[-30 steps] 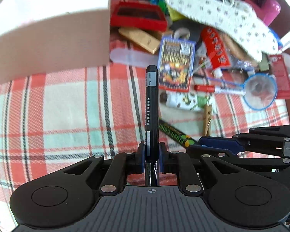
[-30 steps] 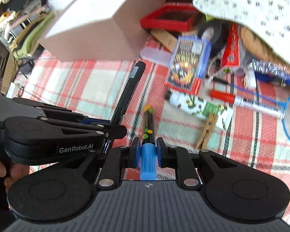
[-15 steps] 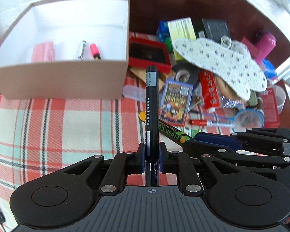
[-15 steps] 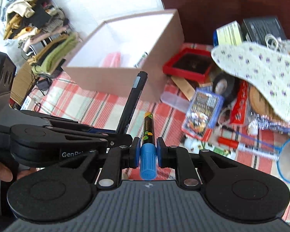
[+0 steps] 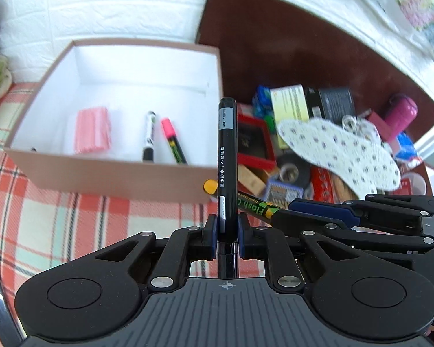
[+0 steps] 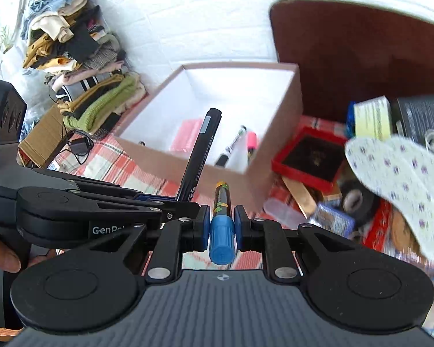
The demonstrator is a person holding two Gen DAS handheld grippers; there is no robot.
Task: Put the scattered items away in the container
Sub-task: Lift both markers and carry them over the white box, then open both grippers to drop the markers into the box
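Left gripper [image 5: 228, 228]: jaws clamped tight on a black marker [image 5: 227, 156], barrel upright, tip level with the near right corner of the cardboard box [image 5: 107, 170]. Right gripper [image 6: 221, 225]: jaws closed on a blue-capped chalk marker [image 6: 221, 202], pointing at the box's near wall. Inside the box: pink eraser [image 5: 93, 129], white marker [image 5: 149, 136], pink highlighter [image 5: 173, 140]. Right of the box, clutter with a spotted insole [image 5: 338, 153]. Checked tablecloth [image 5: 43, 211] under the box.

left gripper [image 5: 227, 228] clamps black marker [image 5: 227, 156] upright, near open box [image 5: 107, 173].
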